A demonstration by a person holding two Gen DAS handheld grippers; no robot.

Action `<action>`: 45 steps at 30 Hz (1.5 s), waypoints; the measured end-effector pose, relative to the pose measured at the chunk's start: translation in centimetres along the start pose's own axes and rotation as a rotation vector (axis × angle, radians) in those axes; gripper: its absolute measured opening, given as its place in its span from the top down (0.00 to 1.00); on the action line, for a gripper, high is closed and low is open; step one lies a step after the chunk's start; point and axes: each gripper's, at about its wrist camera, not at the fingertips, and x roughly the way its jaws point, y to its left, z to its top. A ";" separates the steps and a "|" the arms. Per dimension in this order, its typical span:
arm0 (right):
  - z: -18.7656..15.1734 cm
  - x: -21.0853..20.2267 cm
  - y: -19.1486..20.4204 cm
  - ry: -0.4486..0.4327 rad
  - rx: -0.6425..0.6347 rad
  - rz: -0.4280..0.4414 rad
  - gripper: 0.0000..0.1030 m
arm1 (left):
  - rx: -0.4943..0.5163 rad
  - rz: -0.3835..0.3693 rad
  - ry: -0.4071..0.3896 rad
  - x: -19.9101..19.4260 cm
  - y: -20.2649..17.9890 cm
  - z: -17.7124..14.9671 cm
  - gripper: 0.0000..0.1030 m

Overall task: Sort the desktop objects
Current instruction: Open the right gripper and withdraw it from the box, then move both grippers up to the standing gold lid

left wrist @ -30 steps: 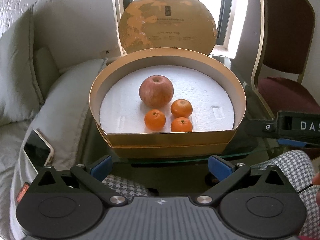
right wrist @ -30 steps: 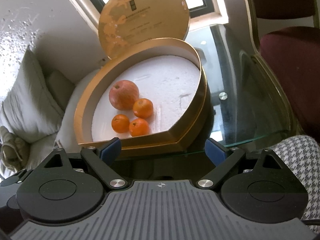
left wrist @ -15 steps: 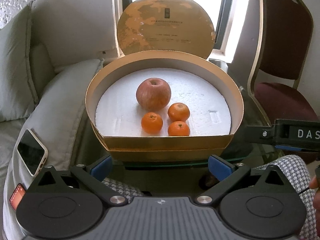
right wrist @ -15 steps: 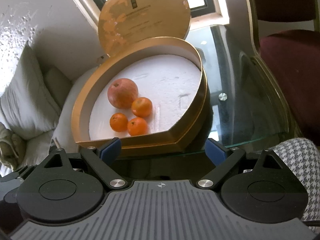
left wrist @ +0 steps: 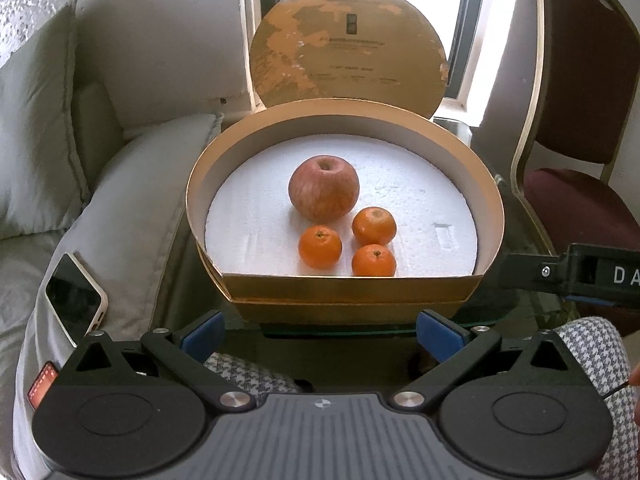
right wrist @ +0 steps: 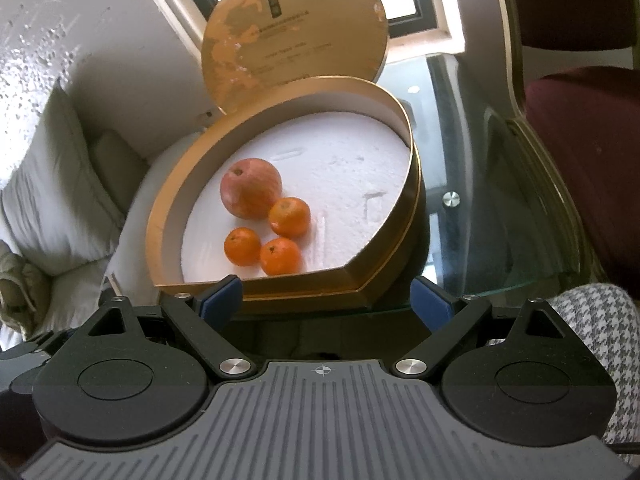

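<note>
Closest to me, my left gripper (left wrist: 320, 330) and my right gripper (right wrist: 326, 298) both have their jaws spread wide with nothing between them; only the blue pads show, and the fingertips barely clear the black housing. Under them lies houndstooth cloth (left wrist: 592, 344), cut off by the housings, so I cannot tell what it belongs to. In the left view my right gripper pokes in from the right edge, its lettering clipped after "DA".

Just past the pads is the near rim of the glass counter (right wrist: 472, 240); what sits beneath it is too dark to make out. On it stands the gold box (left wrist: 344, 288), its front wall hiding the near strip of the white foam (left wrist: 408, 184) inside. On the foam sit the apple (left wrist: 324, 188) and three tangerines: the left tangerine (left wrist: 320, 247), the front tangerine (left wrist: 373, 261) and the back tangerine (left wrist: 374, 226), this one touching the apple in the right view. All are bunched near the front, clear of the walls.

To the left, off the counter, a phone (left wrist: 74, 300) lies on a grey cushion (left wrist: 132, 208). To the right stands a maroon chair (left wrist: 580, 208), partly cut off. Behind the box its round lid (left wrist: 348, 52) stands upright against the bright window, the print on it too small to read.
</note>
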 end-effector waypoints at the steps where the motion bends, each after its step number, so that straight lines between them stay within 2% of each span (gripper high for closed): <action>1: 0.1 0.0 0.0 -0.001 0.000 0.001 0.08 | -0.001 -0.003 0.000 0.0 0.0 0.1 0.01; 10: 1.8 -0.9 0.1 -0.019 -0.004 -0.001 0.08 | -0.009 -0.027 -0.004 -0.4 0.5 1.0 0.01; 12: 2.3 -1.1 0.1 -0.026 -0.007 -0.006 0.08 | -0.038 -0.031 0.000 -0.4 1.1 1.5 0.01; 15: 3.4 -1.3 0.3 -0.035 -0.017 -0.006 0.08 | -0.064 -0.042 0.034 0.1 1.9 2.0 0.01; 18: 4.7 -1.4 0.5 -0.046 -0.035 -0.011 0.08 | -0.064 -0.009 0.048 0.4 2.5 2.7 0.02; 25: 9.9 -3.8 0.1 -0.117 -0.053 0.001 0.08 | -0.032 0.057 -0.061 -1.2 4.6 7.1 0.01; 30: 13.7 -5.5 0.2 -0.184 -0.108 -0.020 0.07 | -0.046 0.071 -0.102 -1.4 6.2 10.3 0.01; 34: 16.4 -5.2 0.0 -0.208 -0.110 -0.033 0.07 | -0.030 0.096 -0.121 -1.2 6.7 12.5 0.01; 37: 18.3 -4.8 -0.1 -0.224 -0.101 -0.017 0.07 | -0.003 0.076 -0.149 -0.9 6.7 14.1 0.01; 45: 23.0 -0.9 0.4 -0.268 -0.138 -0.015 0.07 | 0.060 0.047 -0.193 3.5 7.3 19.3 0.01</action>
